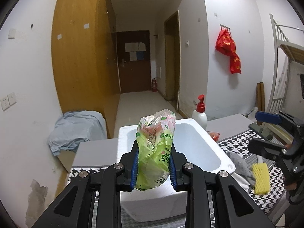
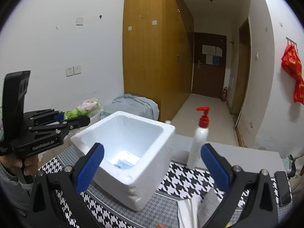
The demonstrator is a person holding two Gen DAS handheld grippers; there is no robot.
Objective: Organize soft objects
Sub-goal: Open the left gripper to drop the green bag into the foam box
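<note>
2 grippers work at 1 white foam box (image 2: 123,152). The left gripper (image 1: 153,166) is clamped on a crinkled green plastic pack (image 1: 154,148), held just above the box's near rim. Judged step: carry to drop. Next move likely calls for advancing over the cavity, then releasing. The right gripper (image 2: 152,163) stands wide apart, empty. Blue soft items (image 2: 124,163) lie inside; a yellow mesh sponge (image 1: 261,177) and grey cloth (image 1: 240,163) wait on the houndstooth mat (image 2: 178,182).

pump bottle (image 2: 198,144) right of foam box (image 2: 131,180)
</note>
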